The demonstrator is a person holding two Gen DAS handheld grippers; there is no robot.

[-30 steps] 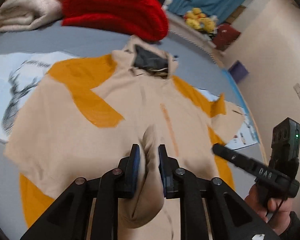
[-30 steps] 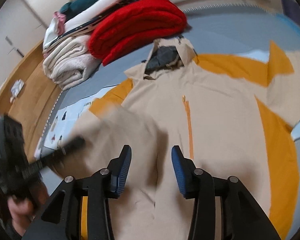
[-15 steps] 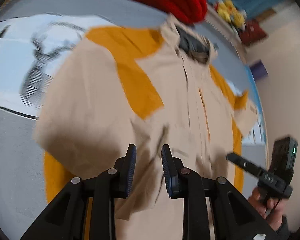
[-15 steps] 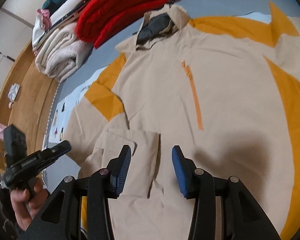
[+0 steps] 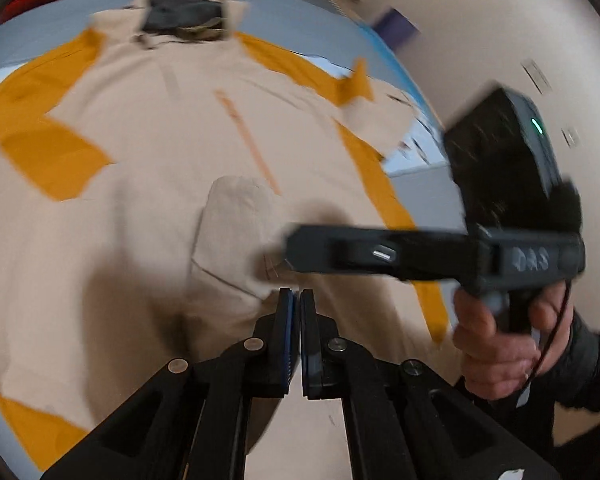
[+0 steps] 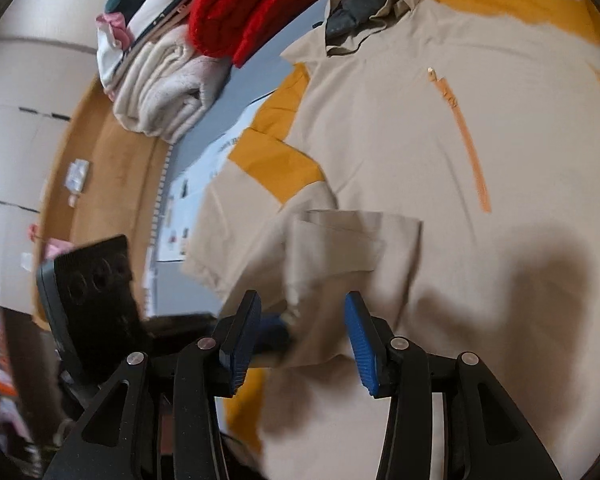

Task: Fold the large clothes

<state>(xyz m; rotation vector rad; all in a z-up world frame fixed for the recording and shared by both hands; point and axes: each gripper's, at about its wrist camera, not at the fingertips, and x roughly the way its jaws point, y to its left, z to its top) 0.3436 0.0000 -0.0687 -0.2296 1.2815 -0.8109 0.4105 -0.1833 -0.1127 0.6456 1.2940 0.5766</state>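
Note:
A beige jacket with orange panels [image 5: 160,128] [image 6: 440,152] lies spread flat, its dark-lined hood [image 5: 180,16] at the far end. One sleeve [image 5: 232,232] [image 6: 352,248] is folded in across the front. My left gripper [image 5: 296,300] hovers just over the cloth near that sleeve, shut, with nothing seen between its pads; its blue tip [image 6: 276,336] shows beside the sleeve edge. My right gripper [image 6: 300,320] hangs low over the sleeve's end with its jaws opening; fabric lies under the gap and the pads do not press it. A hand holds the right gripper [image 5: 300,246].
A red blanket [image 6: 268,4] and a rolled cream blanket [image 6: 164,92] are stacked beyond the hood. White printed paper [image 6: 204,184] sticks out from under the jacket on the grey surface [image 6: 220,112]. Wooden floor [image 6: 112,168] lies to the left, a pale wall [image 5: 480,20] to the right.
The left gripper let go of the sleeve it held pinched, and the sleeve now lies folded across the jacket front. Its jaws closed. The right gripper came lower and nearer the left one.

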